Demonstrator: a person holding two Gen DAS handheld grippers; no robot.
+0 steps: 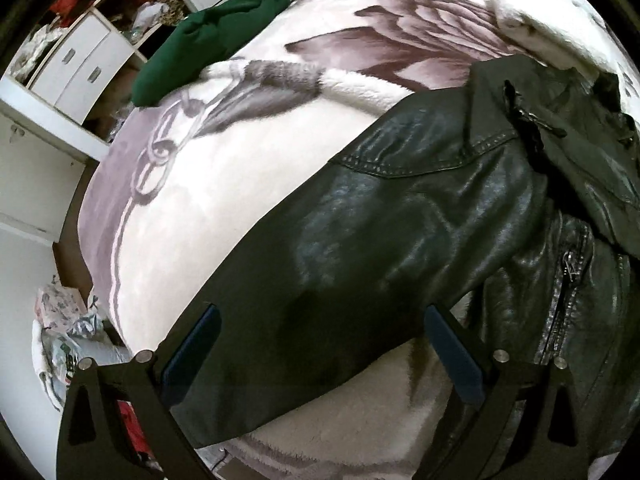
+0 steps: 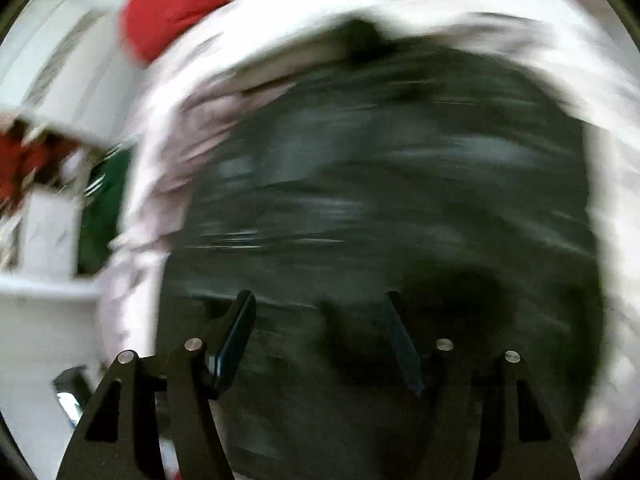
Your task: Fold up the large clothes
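A: Where is the jacket lying right now?

B: The black leather jacket [image 1: 400,220] is lying on the bed, over a fleece blanket [image 1: 192,200] with a grey bird print. One sleeve is stretching out toward the left tool [image 1: 320,344], with the collar and zips bunching up at the right of that view.

A: Is the left tool gripping anything?

B: No. Its jaws are standing wide apart, one on each side of the sleeve end, and the blue pads [image 1: 196,344] are not pinching the leather. It is hovering over the cuff, I would say, getting ready to take it.

A: And the right tool [image 2: 320,336]?

B: It is also standing open, with a clear gap between the pads. That view is smearing badly with motion, so I am only making out the dark mass of the jacket beneath it and the pale blanket around it. I cannot tell whether it is touching the leather.

A: What is worrying you from here?

B: The leather is looking stiff and glossy, so a shallow pinch on the cuff is likely to slip once the sleeve is being lifted. The blanket pile is sitting right under the sleeve too; closing too low could be catching fleece along with the leather and dragging the blanket. And with the right side moving this quickly, the body of the jacket could be shifting while the left side is aiming.

A: Anything nearby in the way?

B: A green garment [image 1: 208,40] is resting well apart, near the far edge of the bed.
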